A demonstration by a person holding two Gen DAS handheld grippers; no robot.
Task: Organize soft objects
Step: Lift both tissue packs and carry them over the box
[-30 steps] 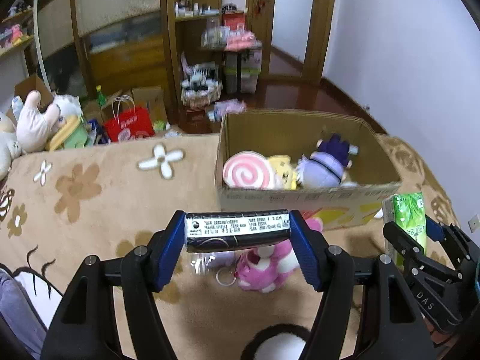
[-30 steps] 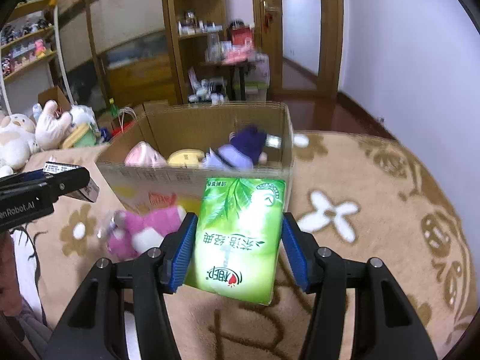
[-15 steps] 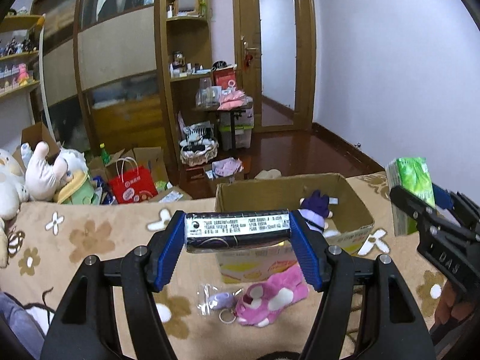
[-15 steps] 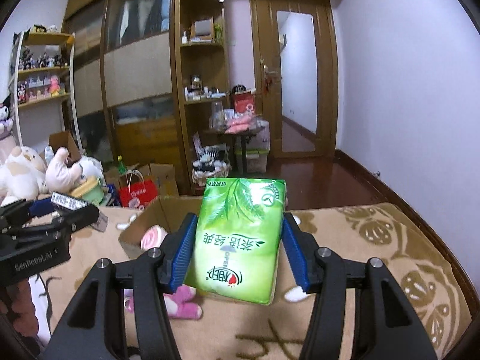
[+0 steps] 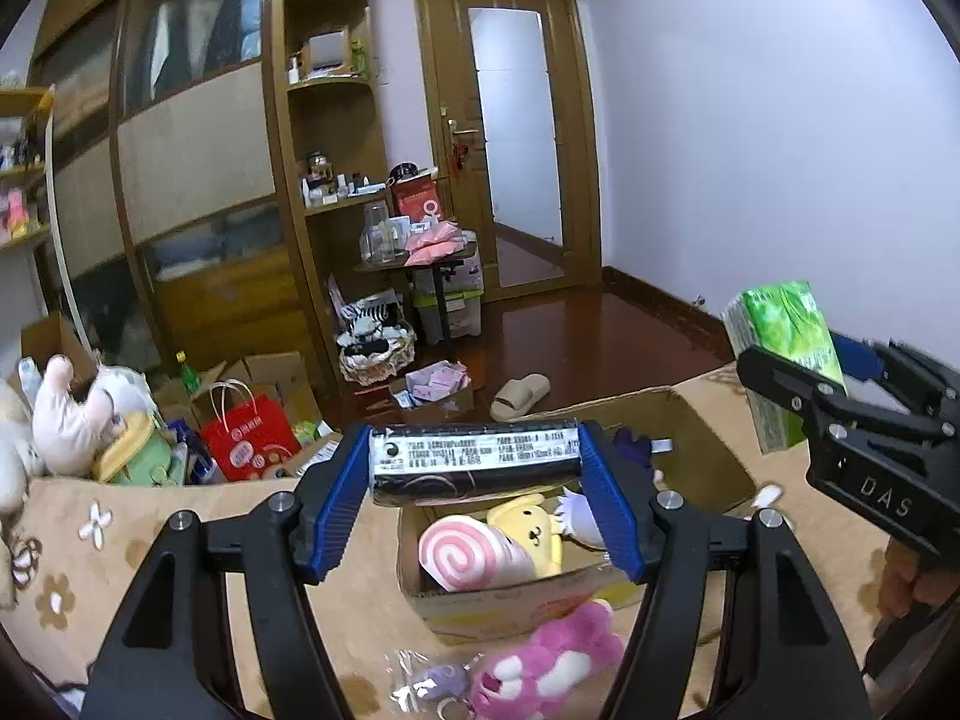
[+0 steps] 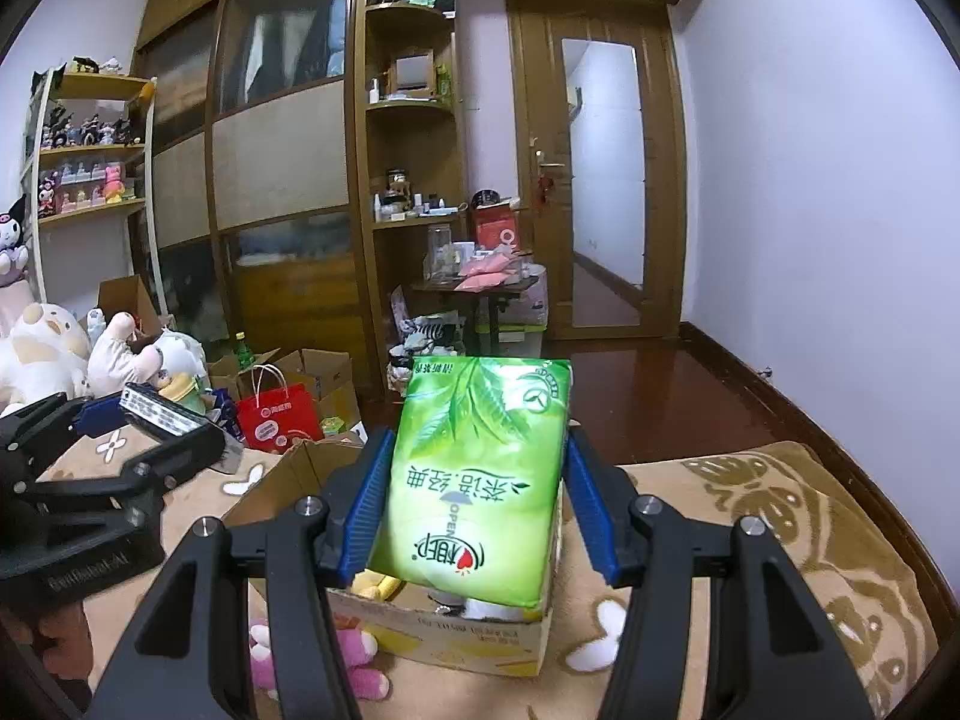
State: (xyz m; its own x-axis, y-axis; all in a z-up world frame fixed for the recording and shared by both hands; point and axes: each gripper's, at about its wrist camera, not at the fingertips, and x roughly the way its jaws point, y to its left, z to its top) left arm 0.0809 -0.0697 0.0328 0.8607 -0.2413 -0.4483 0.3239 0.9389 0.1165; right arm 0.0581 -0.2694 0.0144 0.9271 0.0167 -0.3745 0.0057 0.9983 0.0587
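While the green pack [image 6: 480, 480] hides most of the box [image 6: 456, 636], right gripper [image 6: 477, 504] clamps it; left gripper [image 5: 477, 474] grips a dark pack [image 5: 474, 462] above the box.

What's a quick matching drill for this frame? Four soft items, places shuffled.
Items:
1. green tissue pack
2. dark tissue pack
3. pink swirl plush
4. pink plush toy

Places:
A. on the blanket in front of the box
B. in the left tool
C. inside the cardboard box
D. in the right tool

Pairs: 1-D, 2-B, 3-C, 4-A
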